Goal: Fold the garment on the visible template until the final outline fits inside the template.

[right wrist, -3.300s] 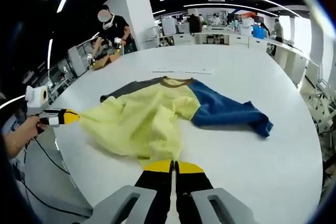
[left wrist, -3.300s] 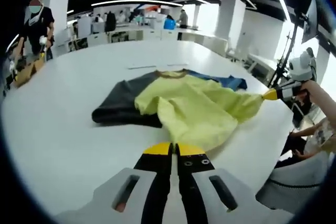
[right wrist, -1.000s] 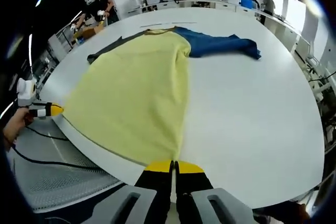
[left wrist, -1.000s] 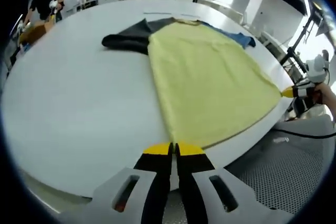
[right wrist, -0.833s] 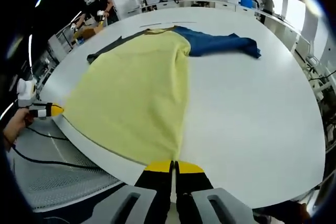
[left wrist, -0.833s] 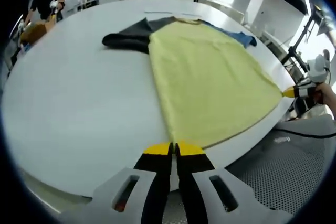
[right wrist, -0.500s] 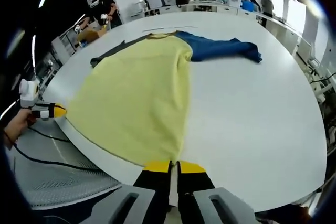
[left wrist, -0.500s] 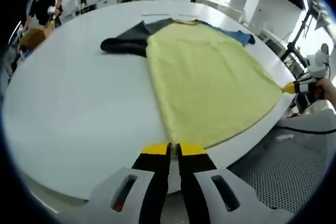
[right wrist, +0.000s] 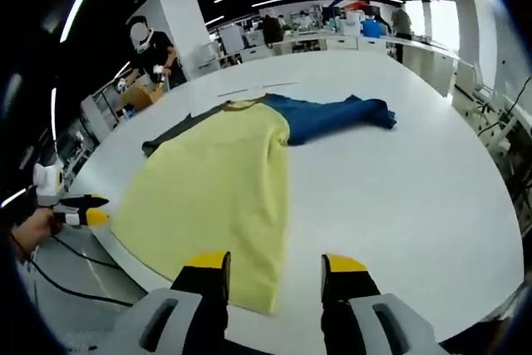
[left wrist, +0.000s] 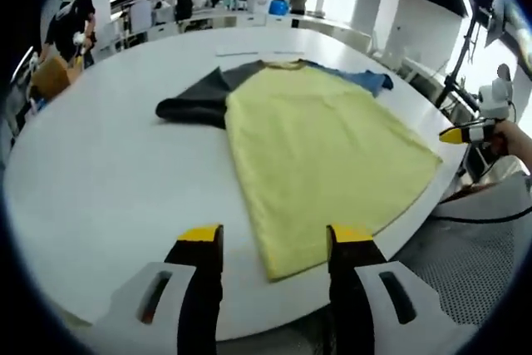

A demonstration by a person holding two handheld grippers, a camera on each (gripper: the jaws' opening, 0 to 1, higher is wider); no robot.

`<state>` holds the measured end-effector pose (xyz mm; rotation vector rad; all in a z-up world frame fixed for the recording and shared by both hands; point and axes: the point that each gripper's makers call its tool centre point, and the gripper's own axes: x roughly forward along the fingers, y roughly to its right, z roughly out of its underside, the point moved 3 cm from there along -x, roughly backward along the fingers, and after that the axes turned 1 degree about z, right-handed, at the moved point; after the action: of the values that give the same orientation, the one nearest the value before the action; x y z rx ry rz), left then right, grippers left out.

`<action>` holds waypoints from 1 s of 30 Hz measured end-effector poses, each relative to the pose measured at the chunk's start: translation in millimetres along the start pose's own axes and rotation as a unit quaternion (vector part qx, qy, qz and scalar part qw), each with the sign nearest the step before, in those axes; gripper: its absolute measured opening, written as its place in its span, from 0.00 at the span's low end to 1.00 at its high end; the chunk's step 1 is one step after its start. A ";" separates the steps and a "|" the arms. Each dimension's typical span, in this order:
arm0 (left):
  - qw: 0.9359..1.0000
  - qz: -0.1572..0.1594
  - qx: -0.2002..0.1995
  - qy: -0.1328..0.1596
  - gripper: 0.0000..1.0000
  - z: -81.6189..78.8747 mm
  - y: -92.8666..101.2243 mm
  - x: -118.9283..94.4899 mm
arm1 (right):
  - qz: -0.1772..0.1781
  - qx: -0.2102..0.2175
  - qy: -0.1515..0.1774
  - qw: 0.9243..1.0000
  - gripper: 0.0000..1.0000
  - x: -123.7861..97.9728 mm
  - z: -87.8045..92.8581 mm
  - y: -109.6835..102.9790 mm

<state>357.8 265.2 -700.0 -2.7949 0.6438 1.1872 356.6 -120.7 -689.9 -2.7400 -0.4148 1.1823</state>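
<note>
I see one big round white table point(left wrist: 100, 180), and on it lies one garment point(left wrist: 320, 151), a long-sleeved top with a pale yellow body, one dark grey sleeve point(left wrist: 195, 97) and one blue sleeve point(right wrist: 337, 115). The yellow body is spread flat, its long axis running from the hem nearest my jaws up toward 12 o'clock, where the brown collar point(right wrist: 243, 104) points away from me. In the left gripper view the hem corner sits between my two yellow-tipped jaws, and the grey sleeve reaches out toward 10 o'clock in a bunched strip; the blue sleeve is a thin sliver at 1 o'clock. The right gripper view gives me that blue sleeve in full, stretched toward 1 o'clock, while the grey one is just a dark edge at 10 o'clock.

My left gripper point(left wrist: 273, 239) has its jaws spread wide with nothing between them but the cloth lying below. My right gripper point(right wrist: 274, 265) is likewise parted and gripping nothing. Each gripper also appears small in the other's view, at the table's edge. A thin pale strip point(right wrist: 253, 89) lies on the table beyond the collar. One person in dark clothes point(right wrist: 154, 51) stands by a brown box at the far side.
</note>
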 end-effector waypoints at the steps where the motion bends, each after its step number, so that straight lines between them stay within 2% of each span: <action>1: 1.000 0.001 0.000 0.006 0.53 -2.2 0.1 -0.2 | 0.000 -0.004 0.005 1.000 0.47 0.2 -2.2 -0.2; 5: 1.000 0.007 -0.001 0.025 0.62 -9.8 1.1 -0.3 | 0.001 -0.014 0.023 1.000 0.62 2.3 -10.5 2.0; 10: 0.999 0.010 0.007 0.044 0.73 -17.7 1.4 0.0 | 0.009 -0.022 0.042 0.999 0.70 5.9 -22.3 11.8; 17: 0.998 0.032 -0.001 0.060 0.82 -24.1 6.5 2.3 | 0.021 -0.044 0.073 0.996 0.75 11.4 -47.0 32.2; 22: 0.997 0.034 0.004 0.068 0.87 -28.6 7.5 2.7 | 0.033 -0.051 0.094 0.994 0.75 16.4 -67.4 48.3; 30: 0.995 0.041 0.000 0.087 0.95 -35.9 8.6 3.1 | 0.037 -0.067 0.107 0.991 0.74 28.3 -88.1 63.9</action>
<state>380.9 249.3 -675.7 -2.9197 0.7787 0.9621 452.0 -174.0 -663.4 -2.9826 -0.3830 0.8903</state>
